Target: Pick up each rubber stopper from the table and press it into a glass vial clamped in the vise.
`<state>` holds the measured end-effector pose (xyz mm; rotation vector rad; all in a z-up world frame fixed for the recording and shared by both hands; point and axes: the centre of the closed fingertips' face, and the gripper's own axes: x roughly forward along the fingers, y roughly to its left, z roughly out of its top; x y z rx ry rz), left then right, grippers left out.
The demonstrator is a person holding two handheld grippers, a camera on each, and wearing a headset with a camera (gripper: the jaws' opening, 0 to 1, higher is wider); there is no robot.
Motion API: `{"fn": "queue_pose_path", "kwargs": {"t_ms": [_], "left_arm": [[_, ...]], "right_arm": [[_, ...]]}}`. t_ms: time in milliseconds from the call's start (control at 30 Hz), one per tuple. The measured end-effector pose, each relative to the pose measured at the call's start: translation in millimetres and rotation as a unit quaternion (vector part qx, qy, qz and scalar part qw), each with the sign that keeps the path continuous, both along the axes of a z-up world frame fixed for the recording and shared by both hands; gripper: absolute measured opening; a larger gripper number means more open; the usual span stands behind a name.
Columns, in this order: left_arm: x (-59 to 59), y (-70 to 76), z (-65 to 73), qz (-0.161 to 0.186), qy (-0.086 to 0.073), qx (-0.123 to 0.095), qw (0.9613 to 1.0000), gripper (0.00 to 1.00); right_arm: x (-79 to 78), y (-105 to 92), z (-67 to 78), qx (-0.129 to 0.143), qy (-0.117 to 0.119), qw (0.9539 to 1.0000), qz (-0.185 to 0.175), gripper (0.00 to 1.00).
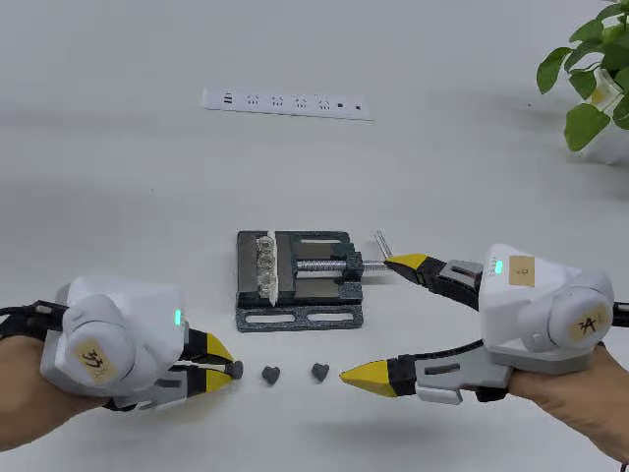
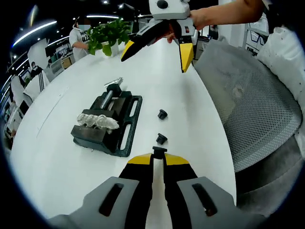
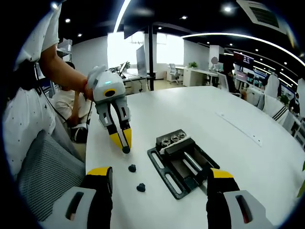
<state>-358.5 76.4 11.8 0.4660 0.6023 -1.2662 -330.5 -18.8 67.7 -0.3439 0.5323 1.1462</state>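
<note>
the vise [image 1: 324, 285] on the white table [image 1: 118, 177] clamps a row of glass vials [image 1: 265, 264], upright, mouths open; what is inside i cannot tell. each gripper carries a tan sticker with a handwritten mark i cannot read. the left gripper [image 1: 228, 372] has narrow jaws, pinching one rubber stopper [image 1: 236, 370]. two more stoppers [image 1: 271, 375] lie just beside it, in front of the vise. the right gripper [image 1: 370, 318] has its jaws wide apart, holding nothing.

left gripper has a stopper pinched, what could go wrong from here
The small dark rubber stopper sits at the very tips of the left gripper, so it may pop out.
The three clear glass vials stand tight together in the black metal vise; an off-centre press could hit a neighbour.
The right gripper, open, has a jaw tip near a loose stopper and could knock it.
</note>
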Motion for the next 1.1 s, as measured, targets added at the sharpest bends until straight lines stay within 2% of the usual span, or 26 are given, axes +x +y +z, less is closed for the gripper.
{"fn": "queue_pose_path", "kwargs": {"t_ms": [67, 100, 200, 333, 433, 500, 567, 700, 867, 1100], "left_arm": [[3.5, -4.8, 17.0, 0.024, 0.001, -0.025, 0.9994, 0.04], [5.1, -8.8, 27.5, 0.036, 0.002, -0.045, 0.9983, 0.04], [9.2, -14.1, 47.9, 0.065, 0.009, -0.078, 0.9947, 0.04], [9.8, -21.5, 69.9, 0.082, 0.015, -0.101, 0.9914, 0.04], [11.7, -24.4, 82.5, 0.094, 0.022, -0.116, 0.9885, 0.04], [10.8, -26.7, 88.7, 0.096, 0.024, -0.121, 0.9876, 0.04], [9.6, -29.4, 94.8, 0.099, 0.029, -0.126, 0.9866, 0.04], [6.7, -33.8, 103.8, 0.101, 0.037, -0.128, 0.9859, 0.04], [2.3, -40.3, 112.0, 0.104, 0.050, -0.130, 0.9848, 0.03], [-1.1, -44.1, 116.7, 0.102, 0.063, -0.127, 0.9846, 0.03]], "right_arm": [[1.0, 1.7, 5.6, 0.007, 0.007, 0.9999, -0.002, 0.78], [1.7, 3.9, 11.2, 0.014, 0.003, 0.9999, 0.000, 0.77], [3.8, 9.0, 24.0, 0.031, 0.001, 0.9995, 0.001, 0.76], [4.3, 15.4, 38.8, 0.039, -0.005, 0.9991, 0.014, 0.73], [2.6, 19.9, 49.3, 0.040, 0.007, 0.9989, 0.024, 0.67], [1.9, 22.4, 55.7, 0.043, 0.009, 0.9986, 0.029, 0.64], [0.1, 24.8, 60.6, 0.044, 0.027, 0.9982, 0.032, 0.60], [-4.9, 32.0, 70.9, 0.046, 0.030, 0.9972, 0.052, 0.55], [-15.5, 39.9, 75.3, 0.033, 0.033, 0.9951, 0.087, 0.46], [-29.8, 50.1, 78.4, 0.032, 0.048, 0.9905, 0.125, 0.30]]}}
